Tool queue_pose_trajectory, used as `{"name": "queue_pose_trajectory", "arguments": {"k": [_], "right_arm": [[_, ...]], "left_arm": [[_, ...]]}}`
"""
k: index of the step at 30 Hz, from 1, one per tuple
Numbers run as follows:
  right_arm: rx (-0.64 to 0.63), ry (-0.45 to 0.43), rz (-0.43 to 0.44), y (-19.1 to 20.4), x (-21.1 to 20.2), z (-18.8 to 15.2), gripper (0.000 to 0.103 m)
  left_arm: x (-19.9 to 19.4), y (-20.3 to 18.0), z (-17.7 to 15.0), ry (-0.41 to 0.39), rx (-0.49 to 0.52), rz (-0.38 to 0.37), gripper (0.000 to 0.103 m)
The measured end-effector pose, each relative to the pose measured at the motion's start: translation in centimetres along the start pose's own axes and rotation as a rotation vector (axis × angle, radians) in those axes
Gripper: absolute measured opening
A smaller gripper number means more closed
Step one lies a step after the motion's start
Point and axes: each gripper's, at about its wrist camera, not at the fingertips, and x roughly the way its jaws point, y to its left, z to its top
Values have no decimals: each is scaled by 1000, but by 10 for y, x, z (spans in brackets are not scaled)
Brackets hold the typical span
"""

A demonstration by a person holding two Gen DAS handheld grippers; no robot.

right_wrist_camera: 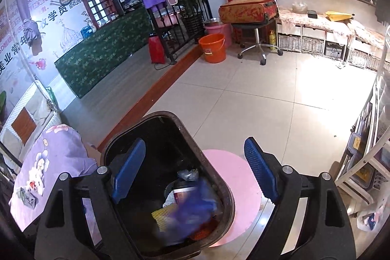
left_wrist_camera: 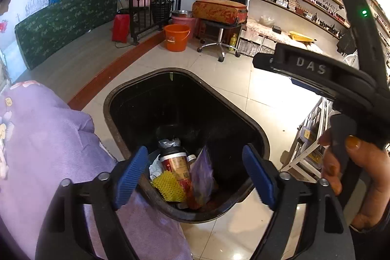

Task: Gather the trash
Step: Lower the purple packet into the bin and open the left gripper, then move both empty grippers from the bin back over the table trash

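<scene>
A black bin [left_wrist_camera: 170,70] stands on the tiled floor right below both grippers. Inside it lie a red paper cup [left_wrist_camera: 175,165], a yellow mesh piece [left_wrist_camera: 168,187] and a purple plastic bag [left_wrist_camera: 201,177], which is motion-blurred. My left gripper [left_wrist_camera: 195,149] hangs open over the bin's near end with nothing between its blue pads. In the right wrist view my right gripper [right_wrist_camera: 195,141] is open and empty above the bin [right_wrist_camera: 158,113], where the blurred bag [right_wrist_camera: 195,199] rests on the cup [right_wrist_camera: 181,191]. A hand [left_wrist_camera: 360,177] holds the right tool's black housing [left_wrist_camera: 312,68].
A purple flowered bedcover [left_wrist_camera: 48,138] borders the bin on the left, with a small packet [right_wrist_camera: 28,197] lying on it. A pink round mat [right_wrist_camera: 243,187] lies under the bin. A white rack [right_wrist_camera: 360,162] stands to the right. An orange bucket [right_wrist_camera: 212,48] and a wheeled stool [right_wrist_camera: 256,40] stand farther back.
</scene>
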Motion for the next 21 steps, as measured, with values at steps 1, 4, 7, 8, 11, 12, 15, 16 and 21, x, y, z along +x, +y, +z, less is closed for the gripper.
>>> {"name": "queue_pose_trajectory", "arguments": {"k": [1,4,7,8,11,12,15,16,21], "right_arm": [[-1,0,-4,0,1,0,89],[5,-6,-5,1,1,0,91],[6,-1,0,2,1,-1,93],[4,3,6,3,2,-2,93],[-13,15,20,9,4,-4,93],[-22,20,29,13,4,-5,93],[-40,25,58,22,4,-10,93],[-47,29,71,26,5,-11,93],[-94,46,142,52,5,-21,94]], "left_arm": [[-2,1,0,-9,-4,8,88],[-7,3,-3,-29,-19,21,93],[-12,7,-6,-44,-31,36,96],[-14,8,-6,-47,-33,42,97],[-21,13,-11,-55,-40,76,97],[-23,14,-13,-58,-43,89,97],[-33,22,-19,-77,-61,130,97],[-37,26,-22,-87,-68,150,97],[-52,43,-32,-115,-111,224,97]]}}
